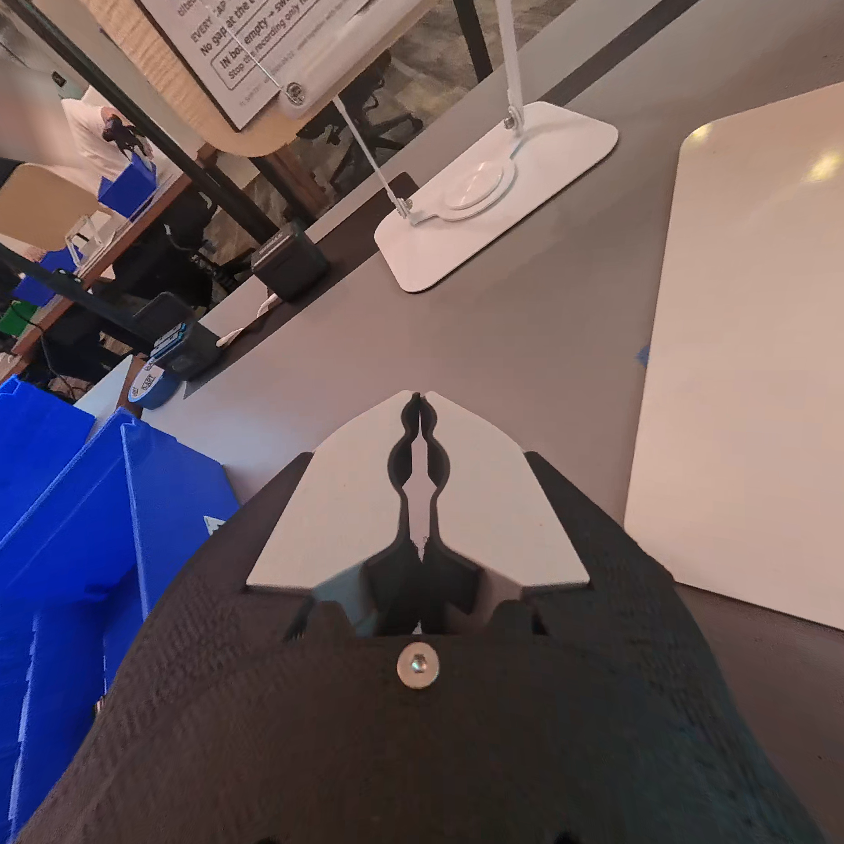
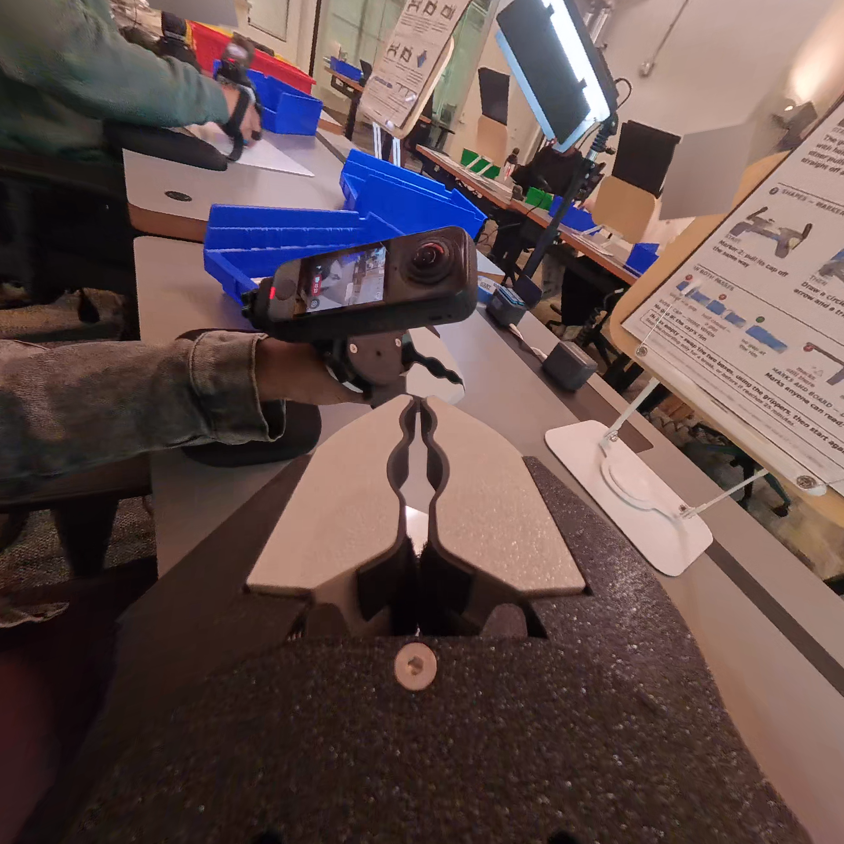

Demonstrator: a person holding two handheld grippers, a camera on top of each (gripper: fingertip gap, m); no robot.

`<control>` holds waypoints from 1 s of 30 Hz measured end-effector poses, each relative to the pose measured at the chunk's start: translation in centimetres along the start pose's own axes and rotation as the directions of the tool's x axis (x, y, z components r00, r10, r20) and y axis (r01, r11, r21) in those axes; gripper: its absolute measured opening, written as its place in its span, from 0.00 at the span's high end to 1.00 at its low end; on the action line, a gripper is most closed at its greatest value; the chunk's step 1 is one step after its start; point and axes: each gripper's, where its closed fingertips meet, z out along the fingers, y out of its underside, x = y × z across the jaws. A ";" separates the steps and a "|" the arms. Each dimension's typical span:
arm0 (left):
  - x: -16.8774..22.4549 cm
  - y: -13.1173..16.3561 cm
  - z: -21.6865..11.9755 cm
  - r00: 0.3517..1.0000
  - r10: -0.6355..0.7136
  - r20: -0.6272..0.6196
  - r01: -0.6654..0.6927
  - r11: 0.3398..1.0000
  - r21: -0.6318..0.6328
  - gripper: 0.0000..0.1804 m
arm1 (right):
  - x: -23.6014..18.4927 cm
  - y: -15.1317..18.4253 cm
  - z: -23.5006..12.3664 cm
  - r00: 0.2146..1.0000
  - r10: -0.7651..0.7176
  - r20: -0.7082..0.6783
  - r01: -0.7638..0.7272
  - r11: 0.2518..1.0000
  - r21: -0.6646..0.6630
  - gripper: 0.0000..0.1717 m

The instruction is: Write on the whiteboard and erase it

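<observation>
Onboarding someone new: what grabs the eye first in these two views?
In the right wrist view, the left gripper with its black camera on top, held in a hand mid-frame, stacked blue bins behind. In the left wrist view, the blank whiteboard lies right of the shut, empty gripper.

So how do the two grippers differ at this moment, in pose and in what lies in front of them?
The left gripper hangs over bare grey table, with the blank whiteboard to its right; the right gripper points across the table at the left gripper and the hand holding it. The left gripper looks steeply down; the right gripper looks more level into the room. Both have their fingertips closed together with nothing between them.
</observation>
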 end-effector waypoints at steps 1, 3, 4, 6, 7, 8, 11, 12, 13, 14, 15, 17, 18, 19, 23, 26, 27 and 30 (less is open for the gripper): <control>0.1 0.0 0.0 1.000 0.003 -0.002 -0.003 1.000 0.000 1.00 | 0.1 0.2 0.0 1.000 0.002 -0.006 -0.002 1.000 -0.010 0.99; 0.4 0.1 -0.1 1.000 0.002 -0.010 -0.002 1.000 0.000 1.00 | 0.6 0.9 0.0 1.000 0.011 -0.023 -0.012 1.000 -0.026 0.99; 0.4 0.2 -0.1 1.000 0.001 -0.010 -0.001 1.000 -0.002 1.00 | 0.9 1.2 -0.1 0.999 0.024 -0.028 -0.025 0.999 -0.030 0.99; 0.3 0.3 0.1 1.000 0.002 -0.006 -0.002 1.000 -0.004 1.00 | 1.3 1.6 -0.2 0.998 0.060 -0.027 -0.061 0.998 -0.028 0.99; 0.2 0.3 0.2 1.000 0.000 -0.005 0.000 1.000 -0.007 1.00 | 1.5 1.7 -0.2 0.997 0.071 -0.028 -0.072 0.997 -0.025 0.99; 0.1 0.4 0.2 1.000 -0.001 -0.004 0.001 1.000 -0.010 1.00 | 1.6 2.0 -0.2 0.997 0.074 -0.034 -0.075 0.997 -0.029 0.99; -0.1 0.7 0.1 1.000 -0.021 -0.006 0.021 1.000 0.007 1.00 | 2.8 3.8 -0.6 0.995 0.065 -0.081 -0.071 0.995 -0.075 0.98; -0.2 0.7 0.0 0.999 -0.037 -0.016 0.038 0.999 0.015 1.00 | 3.4 4.7 -0.7 0.992 0.073 -0.098 -0.082 0.993 -0.090 0.98; -0.4 0.7 -0.3 0.998 -0.059 -0.029 0.060 0.998 0.033 0.99 | 4.1 5.7 -0.9 0.989 0.091 -0.114 -0.103 0.989 -0.104 0.98; -0.6 0.5 -0.8 0.995 -0.084 -0.046 0.087 0.995 0.058 0.99 | 4.9 6.7 -1.2 0.985 0.113 -0.129 -0.128 0.985 -0.119 0.98; -0.9 0.4 -1.4 0.991 -0.113 -0.069 0.119 0.990 0.080 0.98 | 5.7 7.7 -1.5 0.981 0.126 -0.148 -0.146 0.980 -0.134 0.97; -1.7 0.4 -2.8 0.979 -0.163 -0.123 0.177 0.978 0.107 0.93 | 7.7 9.7 -2.5 0.971 0.136 -0.198 -0.170 0.971 -0.166 0.95; -2.4 0.6 -3.6 0.973 -0.186 -0.139 0.202 0.972 0.117 0.90 | 8.8 10.7 -3.1 0.964 0.137 -0.227 -0.180 0.966 -0.183 0.94; -3.4 0.8 -4.4 0.968 -0.207 -0.145 0.226 0.966 0.129 0.86 | 10.0 11.6 -3.6 0.955 0.137 -0.262 -0.192 0.961 -0.197 0.92; -8.9 2.4 -8.1 0.946 -0.307 -0.104 0.323 0.925 0.202 0.71 | 14.4 14.6 -5.7 0.901 0.179 -0.395 -0.263 0.950 -0.168 0.62; -15.1 5.9 -10.1 0.910 -0.409 0.070 0.389 0.899 0.201 0.69 | 16.3 16.0 -6.6 0.857 0.253 -0.448 -0.323 0.943 -0.085 0.43; -17.0 7.4 -10.6 0.896 -0.423 0.136 0.399 0.901 0.173 0.69 | 16.7 16.3 -6.8 0.846 0.277 -0.455 -0.337 0.940 -0.054 0.43; -19.3 11.3 -10.3 0.893 -0.415 0.175 0.423 0.906 -0.009 0.69 | 17.3 16.8 -7.2 0.816 0.341 -0.467 -0.365 0.930 0.042 0.46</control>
